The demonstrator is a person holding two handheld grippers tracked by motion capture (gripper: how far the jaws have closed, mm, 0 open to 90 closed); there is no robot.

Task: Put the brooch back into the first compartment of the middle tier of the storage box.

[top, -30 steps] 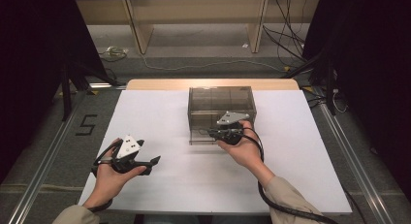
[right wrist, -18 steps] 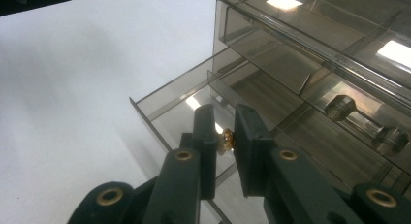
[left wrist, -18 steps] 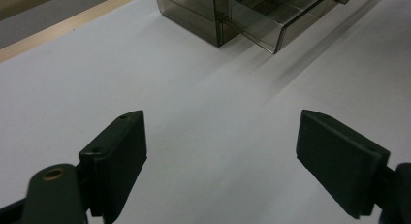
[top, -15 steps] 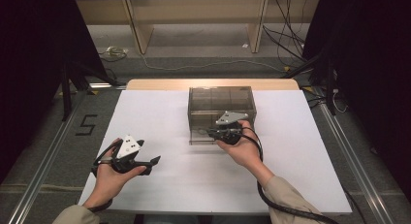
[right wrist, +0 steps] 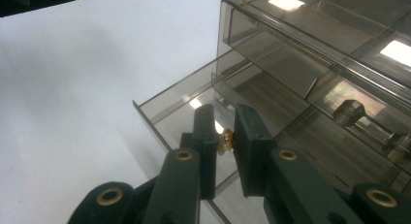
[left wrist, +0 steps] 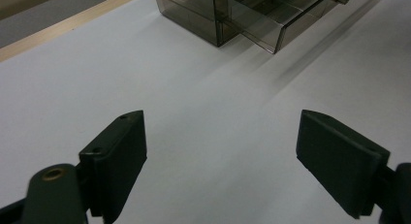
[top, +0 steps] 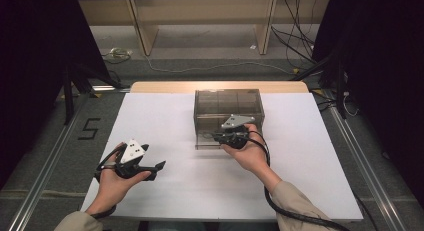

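White table (top: pixel 165 116), right gripper (right wrist: pixel 225 141) clamped on drawer knob (right wrist: pixel 227 140), left gripper (left wrist: pixel 223 156) level, jaws wide apart

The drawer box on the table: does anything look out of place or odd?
Nothing looks damaged or spilled. The lower drawer of the smoky drawer box stands partly pulled out, with the right gripper shut on its small brass knob.

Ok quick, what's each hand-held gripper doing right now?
Left hand-held gripper: open, holding nothing.
Right hand-held gripper: shut on the drawer knob.
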